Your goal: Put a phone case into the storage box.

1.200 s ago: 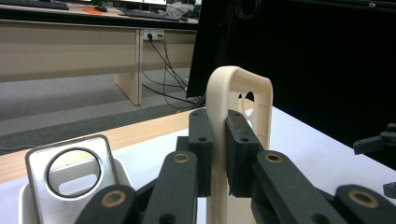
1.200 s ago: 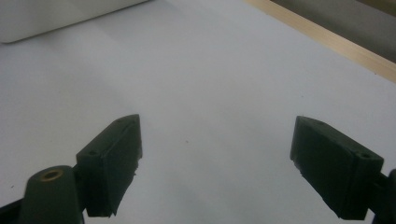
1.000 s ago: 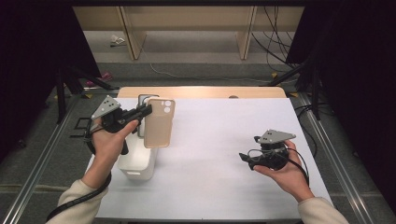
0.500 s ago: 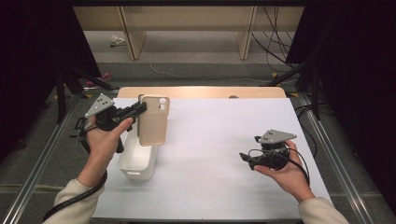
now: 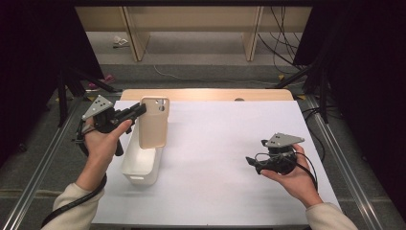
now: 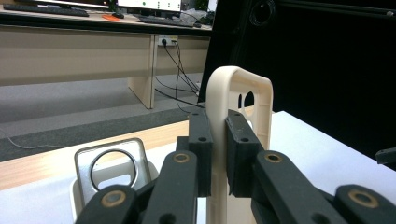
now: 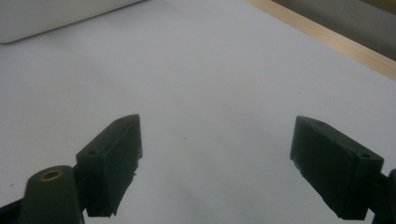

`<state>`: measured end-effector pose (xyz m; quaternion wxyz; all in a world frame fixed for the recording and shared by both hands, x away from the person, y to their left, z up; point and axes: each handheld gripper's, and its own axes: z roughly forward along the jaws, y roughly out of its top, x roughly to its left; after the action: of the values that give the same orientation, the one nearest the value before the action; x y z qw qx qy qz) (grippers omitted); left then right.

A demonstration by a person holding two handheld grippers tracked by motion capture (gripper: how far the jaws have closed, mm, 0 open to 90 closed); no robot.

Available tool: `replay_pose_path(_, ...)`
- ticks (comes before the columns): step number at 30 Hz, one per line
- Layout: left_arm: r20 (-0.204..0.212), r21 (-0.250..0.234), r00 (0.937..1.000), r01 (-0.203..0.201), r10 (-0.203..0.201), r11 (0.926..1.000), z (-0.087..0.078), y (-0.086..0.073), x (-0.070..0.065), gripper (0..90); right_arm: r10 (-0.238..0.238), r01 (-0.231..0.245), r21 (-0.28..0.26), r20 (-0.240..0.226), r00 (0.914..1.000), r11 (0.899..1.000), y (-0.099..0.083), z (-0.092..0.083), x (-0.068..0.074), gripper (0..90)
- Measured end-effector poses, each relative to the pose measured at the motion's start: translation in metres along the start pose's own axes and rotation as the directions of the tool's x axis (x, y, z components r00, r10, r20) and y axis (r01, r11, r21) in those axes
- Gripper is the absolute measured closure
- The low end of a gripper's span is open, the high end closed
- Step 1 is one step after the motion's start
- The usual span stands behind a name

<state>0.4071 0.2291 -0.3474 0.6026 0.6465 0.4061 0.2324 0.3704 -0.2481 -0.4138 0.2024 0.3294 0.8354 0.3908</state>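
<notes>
While the left forearm reaches in from the desk's (image 5: 230,143) near left corner, its hand-held gripper (image 5: 136,112) is raised and clenched on the edge of a beige phone case (image 5: 154,122), which stands upright in the air over the far end of a white bin (image 5: 139,165) by the left edge. In the left gripper view a grey case (image 6: 109,165) shows partly behind the jaws. The right hand-held gripper (image 5: 251,163) rests low near the right edge, released, jaws wide over bare desk.
</notes>
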Motion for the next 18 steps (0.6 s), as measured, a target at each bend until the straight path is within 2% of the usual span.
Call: replay_pose_path(18, -0.015, -0.005, 0.9999, 0.005, -0.005, 1.0, -0.0034, 0.0014, 0.0101, 82.0, 0.002, -0.002, -0.006, -0.002, 1.0, 1.0, 0.0001, -0.0006, -0.0002, 17.6)
